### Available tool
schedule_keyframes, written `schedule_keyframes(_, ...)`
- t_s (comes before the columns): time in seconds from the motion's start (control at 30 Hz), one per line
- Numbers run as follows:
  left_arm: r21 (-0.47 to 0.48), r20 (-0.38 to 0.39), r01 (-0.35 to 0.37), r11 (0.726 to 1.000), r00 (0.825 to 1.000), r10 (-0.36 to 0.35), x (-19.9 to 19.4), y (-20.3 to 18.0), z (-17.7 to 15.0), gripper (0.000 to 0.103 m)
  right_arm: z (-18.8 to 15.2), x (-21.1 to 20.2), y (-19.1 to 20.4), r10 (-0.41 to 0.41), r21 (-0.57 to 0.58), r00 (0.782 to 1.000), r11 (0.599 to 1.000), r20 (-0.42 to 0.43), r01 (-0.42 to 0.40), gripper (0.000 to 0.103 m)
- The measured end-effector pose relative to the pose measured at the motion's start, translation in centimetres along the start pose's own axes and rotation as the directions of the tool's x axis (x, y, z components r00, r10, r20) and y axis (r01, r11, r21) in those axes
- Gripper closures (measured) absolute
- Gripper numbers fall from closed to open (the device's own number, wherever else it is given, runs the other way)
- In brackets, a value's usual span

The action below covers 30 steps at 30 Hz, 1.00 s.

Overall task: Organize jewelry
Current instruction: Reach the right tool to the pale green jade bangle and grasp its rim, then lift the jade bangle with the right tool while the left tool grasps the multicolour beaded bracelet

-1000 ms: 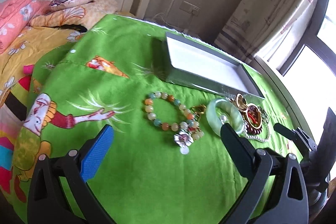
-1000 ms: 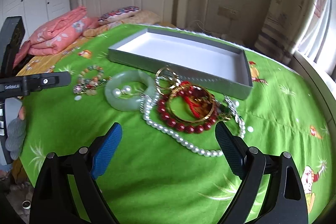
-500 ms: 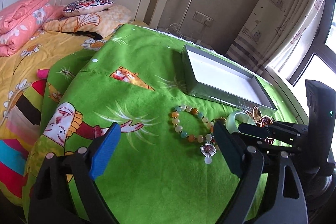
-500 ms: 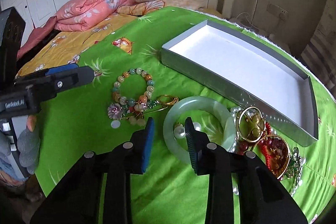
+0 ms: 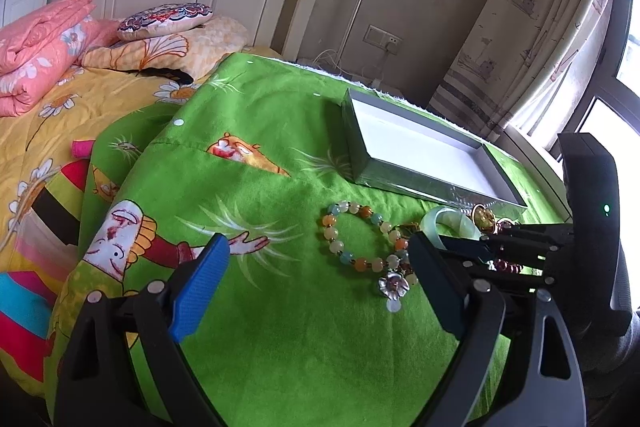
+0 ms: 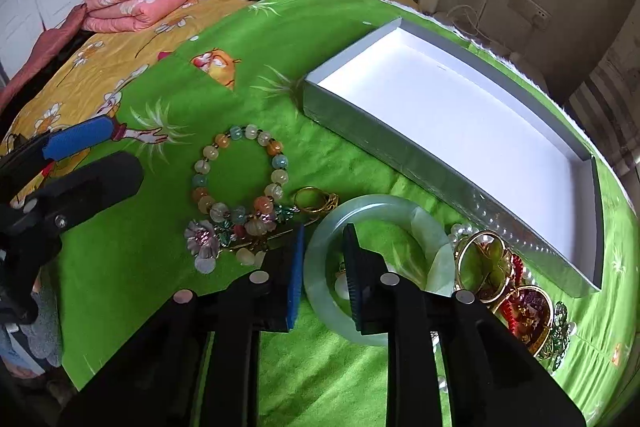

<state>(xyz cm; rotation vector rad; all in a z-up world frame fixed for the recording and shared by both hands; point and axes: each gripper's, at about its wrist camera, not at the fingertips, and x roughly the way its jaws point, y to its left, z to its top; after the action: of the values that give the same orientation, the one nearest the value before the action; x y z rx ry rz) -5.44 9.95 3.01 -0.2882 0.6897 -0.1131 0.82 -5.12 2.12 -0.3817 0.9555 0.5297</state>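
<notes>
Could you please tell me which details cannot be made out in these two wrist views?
- Right wrist view: whether the right gripper pads actually press the jade bangle; its fingers cover the rim.
- Left wrist view: the red bead bracelet, behind the right gripper.
- Right wrist view: the pearl necklace, under the gold bangles.

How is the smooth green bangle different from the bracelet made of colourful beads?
The green bangle is one solid pale green ring; the beaded bracelet is many orange, green and cream beads with a flower charm. The right gripper is clamped on the bangle's rim; the bracelet lies untouched. Both are round and rest on the green cloth.
</notes>
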Motion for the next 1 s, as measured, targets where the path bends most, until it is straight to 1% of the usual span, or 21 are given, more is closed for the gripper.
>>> schedule_keyframes(0.07,0.000,-0.002,-0.001,1.000,1.000,0.001,0.1,0.0,0.0,0.013,-0.7,-0.5,0.0,0.002,-0.005,0.999,1.000,0.037,-0.002,0.088)
schedule_keyframes(0.13,-0.001,-0.003,-0.001,1.000,1.000,0.001,0.0,0.0,0.0,0.013,-1.3,-1.3,-0.4,0.017,0.016,0.997,1.000,0.081,-0.018,0.088)
schedule_keyframes(0.17,-0.001,-0.004,-0.001,1.000,1.000,0.001,0.1,0.0,0.0,0.013,-1.5,-1.8,-0.7,0.029,0.035,0.994,0.999,0.107,-0.033,0.088)
schedule_keyframes(0.23,0.003,-0.008,-0.004,1.000,1.000,0.004,0.2,-0.1,0.0,0.013,-2.1,-3.1,-1.6,0.073,0.078,0.982,0.993,0.174,-0.088,0.088)
schedule_keyframes(0.27,0.008,-0.009,-0.005,1.000,1.000,0.005,0.2,-0.2,0.0,0.013,-2.4,-3.7,-2.2,0.098,0.105,0.974,0.987,0.203,-0.121,0.088)
schedule_keyframes(0.33,0.020,-0.011,-0.009,1.000,1.000,0.009,0.3,-0.4,-0.1,0.013,-3.2,-4.8,-3.3,0.158,0.143,0.949,0.969,0.271,-0.202,0.088)
schedule_keyframes(0.4,0.040,-0.021,-0.009,0.999,1.000,0.010,0.5,-0.8,-0.1,0.013,-4.2,-5.5,-4.4,0.187,0.192,0.930,0.948,0.318,-0.256,0.088)
schedule_keyframes(0.47,0.063,-0.037,-0.014,0.998,0.999,0.016,0.8,-1.3,-0.1,0.013,-5.1,-6.3,-5.4,0.214,0.216,0.904,0.926,0.371,-0.308,0.088)
schedule_keyframes(0.6,0.112,-0.072,-0.023,0.993,0.997,0.031,1.4,-2.4,-0.2,0.014,-6.2,-8.0,-6.8,0.230,0.237,0.863,0.901,0.451,-0.364,0.088)
schedule_keyframes(0.67,0.148,-0.086,-0.009,0.989,0.996,0.022,1.5,-3.3,-0.4,0.015,-6.5,-8.9,-7.3,0.235,0.236,0.848,0.895,0.475,-0.380,0.088)
schedule_keyframes(0.7,0.153,-0.097,0.007,0.988,0.995,0.008,1.7,-3.7,-0.5,0.016,-6.7,-9.3,-7.4,0.229,0.237,0.844,0.895,0.484,-0.379,0.088)
schedule_keyframes(0.77,0.159,-0.137,0.042,0.986,0.990,-0.020,2.3,-4.7,-0.7,0.023,-6.8,-9.9,-7.5,0.220,0.238,0.839,0.896,0.497,-0.376,0.088)
schedule_keyframes(0.87,0.193,-0.177,0.036,0.981,0.984,-0.002,3.5,-5.9,-1.1,0.026,-7.5,-10.5,-7.7,0.205,0.246,0.837,0.896,0.507,-0.369,0.088)
schedule_keyframes(0.93,0.176,-0.199,0.033,0.984,0.980,0.002,4.2,-5.9,-1.0,0.026,-8.0,-10.8,-7.7,0.185,0.245,0.841,0.905,0.509,-0.348,0.088)
schedule_keyframes(1.0,0.152,-0.220,0.033,0.988,0.975,0.001,5.0,-5.7,-0.6,0.026,-8.4,-11.0,-7.7,0.180,0.249,0.841,0.905,0.510,-0.345,0.088)
